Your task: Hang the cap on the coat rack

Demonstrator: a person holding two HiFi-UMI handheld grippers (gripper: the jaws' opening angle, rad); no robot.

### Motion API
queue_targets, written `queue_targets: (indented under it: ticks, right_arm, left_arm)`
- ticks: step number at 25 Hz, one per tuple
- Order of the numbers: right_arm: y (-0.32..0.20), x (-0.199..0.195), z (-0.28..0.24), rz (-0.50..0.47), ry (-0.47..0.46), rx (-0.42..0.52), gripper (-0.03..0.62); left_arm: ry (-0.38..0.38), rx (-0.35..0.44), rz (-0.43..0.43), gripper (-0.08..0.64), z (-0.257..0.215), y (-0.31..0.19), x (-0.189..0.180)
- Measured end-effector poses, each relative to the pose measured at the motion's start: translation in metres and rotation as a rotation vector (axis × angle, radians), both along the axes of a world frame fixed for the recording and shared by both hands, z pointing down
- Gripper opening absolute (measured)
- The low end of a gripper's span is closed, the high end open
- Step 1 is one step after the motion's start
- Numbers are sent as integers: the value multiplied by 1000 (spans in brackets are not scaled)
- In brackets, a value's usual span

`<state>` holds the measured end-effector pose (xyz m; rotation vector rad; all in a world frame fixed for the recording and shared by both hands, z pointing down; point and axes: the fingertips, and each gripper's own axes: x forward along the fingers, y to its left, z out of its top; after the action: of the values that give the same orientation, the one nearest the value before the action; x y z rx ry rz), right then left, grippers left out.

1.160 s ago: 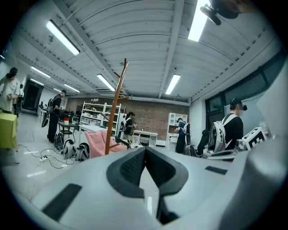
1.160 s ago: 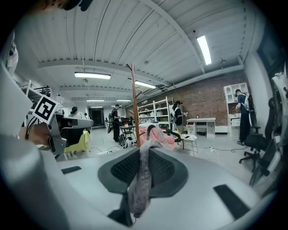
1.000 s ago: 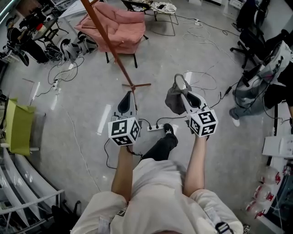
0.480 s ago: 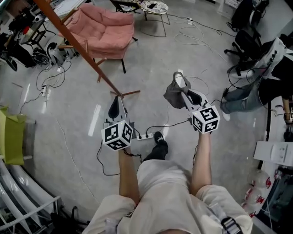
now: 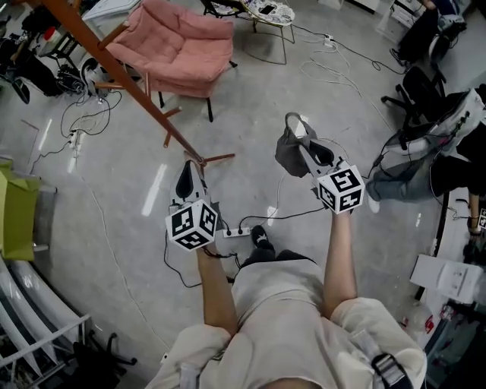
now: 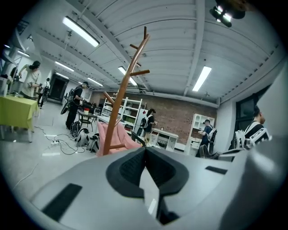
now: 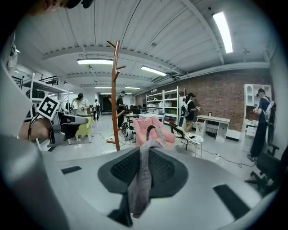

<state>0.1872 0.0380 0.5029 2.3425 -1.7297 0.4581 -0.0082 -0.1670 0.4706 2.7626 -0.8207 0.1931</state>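
My right gripper (image 5: 296, 131) is shut on a grey cap (image 5: 289, 155) that hangs below its tip; in the right gripper view grey fabric of the cap (image 7: 142, 175) is pinched between the jaws. The brown wooden coat rack (image 5: 133, 95) slants across the upper left of the head view, its feet just ahead of the left gripper (image 5: 187, 173). That gripper is shut with nothing in it. In the left gripper view the coat rack (image 6: 127, 87) rises ahead with pegs near its top. It stands left of centre as the coat rack (image 7: 116, 90) in the right gripper view.
A pink armchair (image 5: 182, 49) stands behind the rack. A power strip (image 5: 241, 231) and cables lie on the grey floor by my foot. A side table (image 5: 258, 15) is at the back, office chairs and a seated person (image 5: 425, 163) at the right, a yellow-green table (image 5: 17, 213) at the left.
The rack's base and the armchair have shifted in the head view as I step and turn. Both grippers hold their pose, the cap still in the right one.
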Motion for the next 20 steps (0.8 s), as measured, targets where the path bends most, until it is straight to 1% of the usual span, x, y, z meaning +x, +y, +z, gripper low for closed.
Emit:
queue_targets:
  ticks: [2,6,11,14,18,20]
  right_arm:
    - [-25,2,-2,-35,-4,21,55]
    - [-74,-7,-10,-128,-9,63,55]
    - [-123,-15,-15,-245,-9,95,55]
    - [-156,-19,-19,-311,-13,95,55]
    - [-199,-18,-26,-414,3,78,57]
    - [-219,-13,-29,-467,9,71,55]
  left_arm:
    - [-11,12,-13,8,-1,-8,-2]
    - [-39,33,-50,8,-6,-24,-9]
    - [-57,47,-97,8,-7,-33,-5]
    - [-72,51,-121,8,-8,-45,-3]
    - [-119,102,-162,8,-16,-70,7]
    - [-124,113,-179,8,-21,-83,16]
